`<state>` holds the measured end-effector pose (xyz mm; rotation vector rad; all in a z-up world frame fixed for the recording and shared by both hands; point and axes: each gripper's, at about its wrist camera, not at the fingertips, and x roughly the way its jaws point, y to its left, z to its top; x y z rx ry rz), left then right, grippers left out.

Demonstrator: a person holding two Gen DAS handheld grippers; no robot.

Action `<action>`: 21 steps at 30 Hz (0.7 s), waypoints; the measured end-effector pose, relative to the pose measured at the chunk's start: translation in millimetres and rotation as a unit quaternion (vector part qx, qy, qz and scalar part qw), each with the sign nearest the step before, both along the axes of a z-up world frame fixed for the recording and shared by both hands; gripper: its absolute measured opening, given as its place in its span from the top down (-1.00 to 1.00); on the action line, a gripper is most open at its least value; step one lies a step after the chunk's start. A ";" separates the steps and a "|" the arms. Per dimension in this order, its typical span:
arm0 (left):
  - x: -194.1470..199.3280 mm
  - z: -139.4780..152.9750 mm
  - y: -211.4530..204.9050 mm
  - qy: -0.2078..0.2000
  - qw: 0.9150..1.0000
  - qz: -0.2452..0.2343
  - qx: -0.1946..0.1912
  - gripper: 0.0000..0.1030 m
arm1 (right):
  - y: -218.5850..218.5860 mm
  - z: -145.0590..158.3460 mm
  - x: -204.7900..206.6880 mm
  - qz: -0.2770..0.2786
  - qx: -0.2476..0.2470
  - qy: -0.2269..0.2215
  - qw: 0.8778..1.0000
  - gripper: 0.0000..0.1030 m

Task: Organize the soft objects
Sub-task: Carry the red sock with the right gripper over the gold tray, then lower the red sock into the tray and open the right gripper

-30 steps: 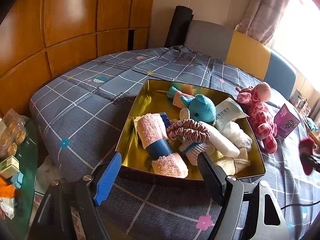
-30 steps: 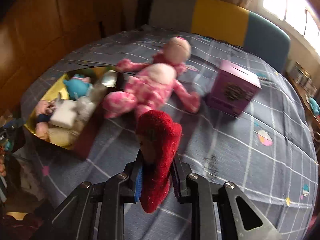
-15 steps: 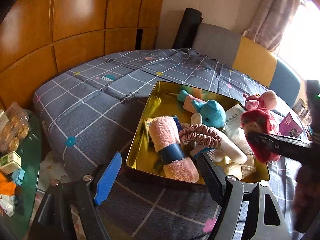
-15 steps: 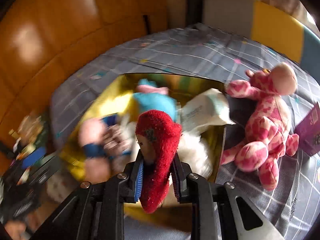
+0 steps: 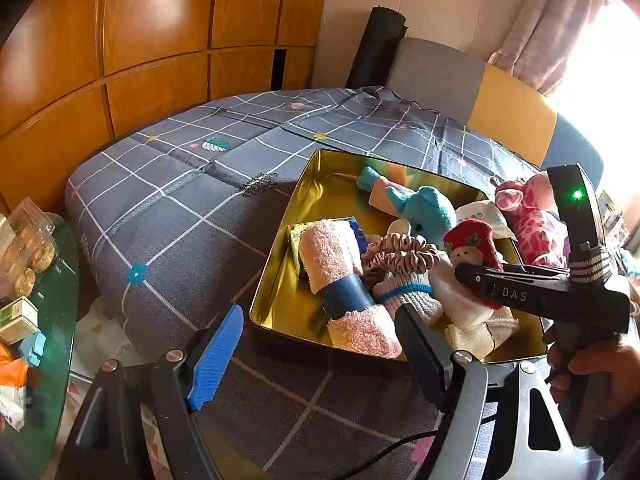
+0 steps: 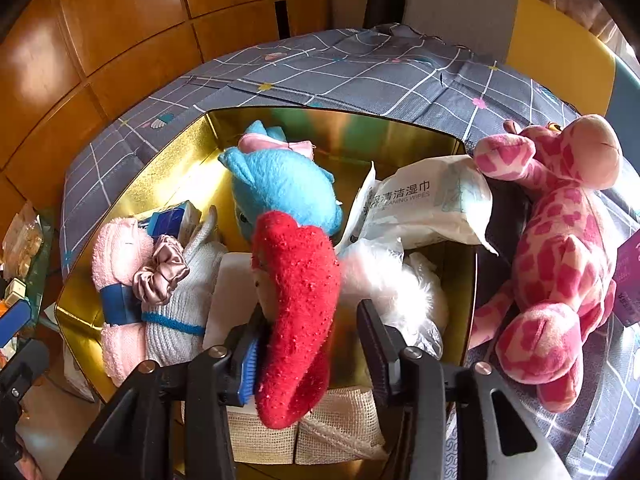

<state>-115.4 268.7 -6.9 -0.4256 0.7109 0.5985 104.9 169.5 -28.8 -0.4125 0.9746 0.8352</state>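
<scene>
A red soft toy [image 6: 296, 300] with a pale face [image 5: 472, 240] hangs over the gold tin [image 6: 340, 114] between the jaws of my right gripper [image 6: 310, 332]. Those jaws are opening: the blue pad still touches the toy, the other finger stands apart from it. The tin [image 5: 320, 168] holds a blue plush [image 6: 280, 188], a rolled pink towel [image 5: 340, 280], a satin scrunchie [image 5: 400, 252], a wipes pack [image 6: 424, 200] and white soft things. My left gripper [image 5: 318, 352] hovers open and empty at the tin's near edge.
A pink spotted giraffe plush [image 6: 560, 240] lies on the grey checked bed cover [image 5: 180, 208] right of the tin, beside a purple box [image 6: 630, 276]. A glass side table [image 5: 48, 320] with snacks stands at the left. A person's hand [image 5: 592, 364] holds the right gripper.
The right gripper carried the red toy from over the bed cover to above the tin and lower, and its jaws have parted. The left gripper stayed open and in place.
</scene>
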 end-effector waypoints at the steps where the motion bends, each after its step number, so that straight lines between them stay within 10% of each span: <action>1: 0.0 0.3 0.2 0.000 1.000 0.000 0.000 -0.53 | -3.1 0.1 0.3 -0.002 0.000 -0.001 1.000 0.13; 21: 2.6 17.0 -24.0 -0.009 0.999 -0.012 0.030 -0.85 | -51.4 37.5 -45.2 -0.062 0.053 -0.092 0.992 -0.33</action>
